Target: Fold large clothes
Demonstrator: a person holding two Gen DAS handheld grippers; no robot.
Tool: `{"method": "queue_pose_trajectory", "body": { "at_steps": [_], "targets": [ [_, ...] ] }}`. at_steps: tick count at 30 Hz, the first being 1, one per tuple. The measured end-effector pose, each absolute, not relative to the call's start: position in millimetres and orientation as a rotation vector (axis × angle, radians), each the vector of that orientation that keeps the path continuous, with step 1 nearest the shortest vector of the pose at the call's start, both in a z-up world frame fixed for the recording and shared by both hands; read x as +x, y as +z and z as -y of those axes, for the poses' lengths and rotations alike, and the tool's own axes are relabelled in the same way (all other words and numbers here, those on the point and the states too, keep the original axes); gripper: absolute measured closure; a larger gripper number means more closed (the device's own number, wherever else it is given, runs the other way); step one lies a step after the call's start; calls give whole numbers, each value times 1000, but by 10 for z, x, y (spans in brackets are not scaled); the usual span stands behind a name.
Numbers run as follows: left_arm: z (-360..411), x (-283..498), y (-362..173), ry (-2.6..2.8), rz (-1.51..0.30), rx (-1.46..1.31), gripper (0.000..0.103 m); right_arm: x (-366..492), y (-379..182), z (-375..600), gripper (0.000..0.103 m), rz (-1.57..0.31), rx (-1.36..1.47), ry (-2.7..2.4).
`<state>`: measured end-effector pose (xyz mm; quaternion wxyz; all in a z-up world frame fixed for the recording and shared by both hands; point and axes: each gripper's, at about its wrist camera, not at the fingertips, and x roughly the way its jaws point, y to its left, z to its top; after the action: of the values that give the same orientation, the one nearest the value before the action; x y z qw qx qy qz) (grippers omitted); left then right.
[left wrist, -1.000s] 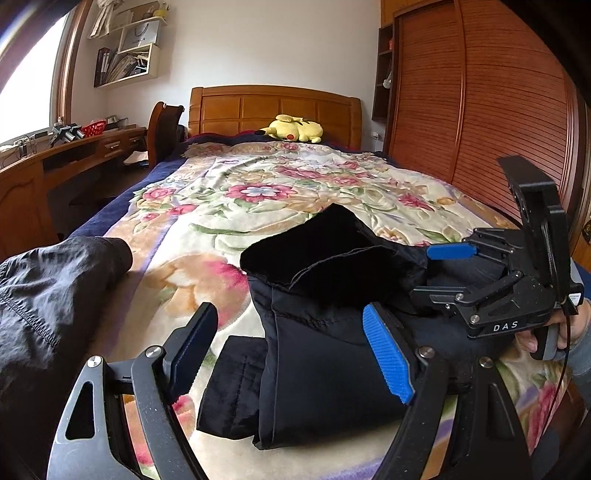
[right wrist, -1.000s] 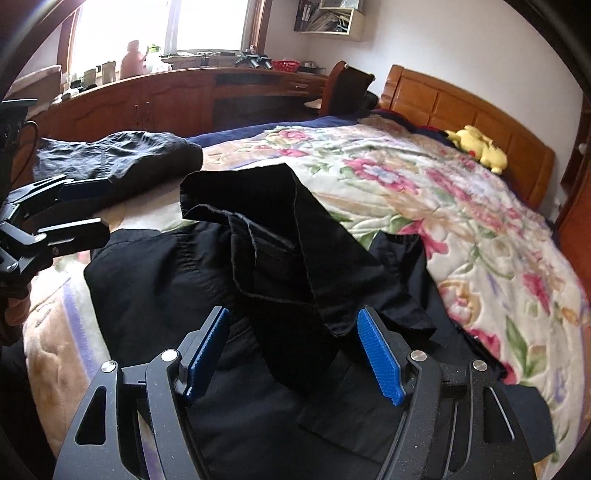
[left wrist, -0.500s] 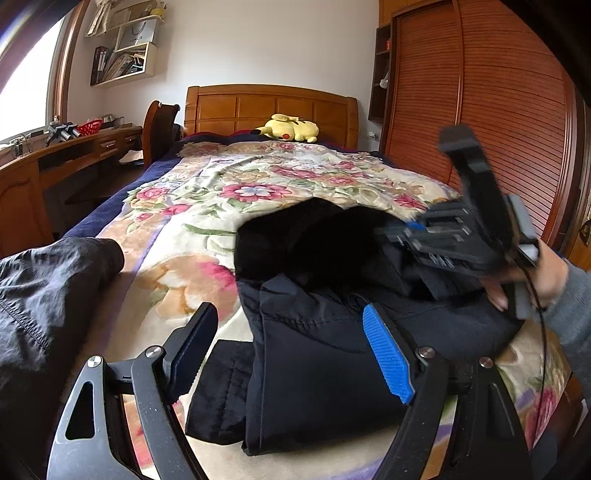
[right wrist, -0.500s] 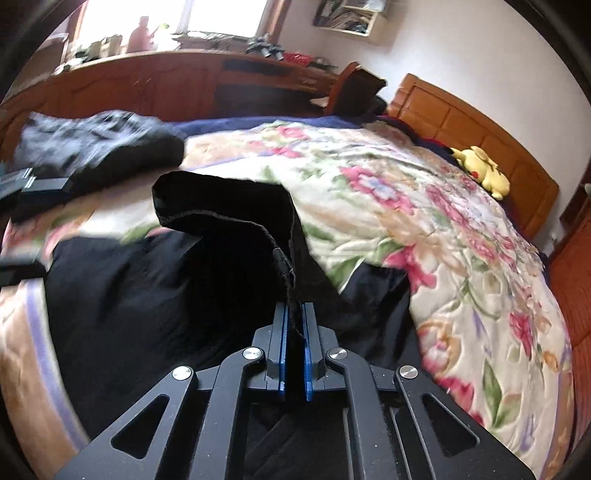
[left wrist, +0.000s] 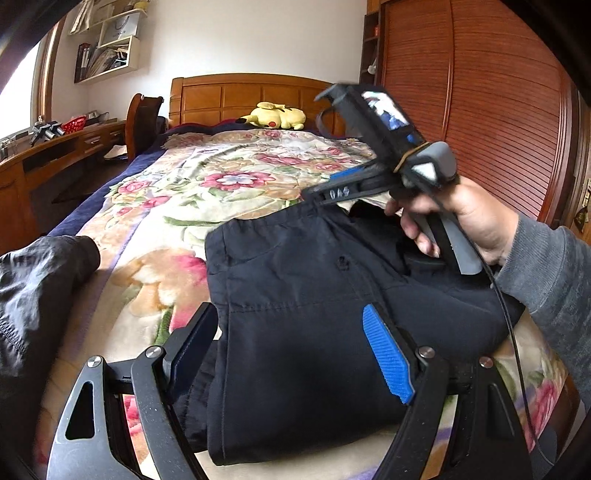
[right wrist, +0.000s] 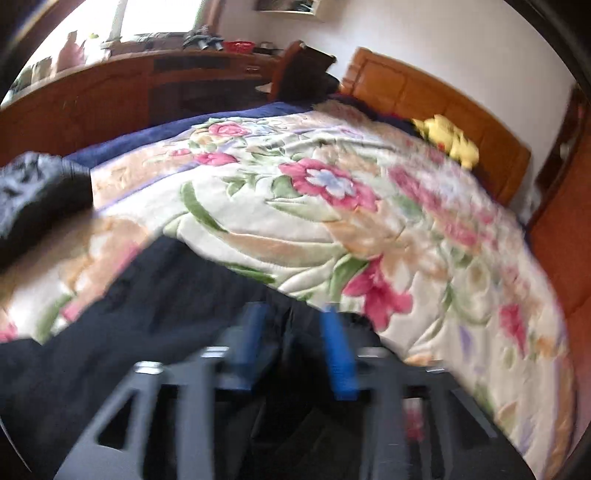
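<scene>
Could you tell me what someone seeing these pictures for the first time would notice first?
Probably the dark folded garment lying at the near end of the floral bedspread, with the open left gripper straddling it. Next, the right gripper, held in a hand above the garment's far edge; its own blurred view shows its jaws parted. At the headboard lies a yellow plush toy.

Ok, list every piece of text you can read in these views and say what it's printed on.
"DAS": white letters, seen upside down in the left wrist view, on the black body of the right gripper.
White paper bag on the wall shelf: print too small to read.
Right wrist view: blurred, nothing legible.
</scene>
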<state>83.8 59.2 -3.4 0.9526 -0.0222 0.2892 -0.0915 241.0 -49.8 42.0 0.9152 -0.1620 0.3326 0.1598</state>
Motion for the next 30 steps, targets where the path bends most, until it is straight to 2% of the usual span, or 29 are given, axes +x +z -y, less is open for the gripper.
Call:
{"method": "queue_pose_trajectory", "body": {
  "at_steps": [2, 18, 30],
  "targets": [
    [-567, 822, -26, -191, -586, -46, 21, 2335, 515, 572, 37, -650, -290, 341],
    [-22, 894, 96, -294, -541, -50, 21, 1330, 739, 1756, 37, -641, -355, 162],
    [312, 987, 20, -319, -568, -29, 21, 1559, 550, 2330, 37, -745, -293, 42]
  ]
}}
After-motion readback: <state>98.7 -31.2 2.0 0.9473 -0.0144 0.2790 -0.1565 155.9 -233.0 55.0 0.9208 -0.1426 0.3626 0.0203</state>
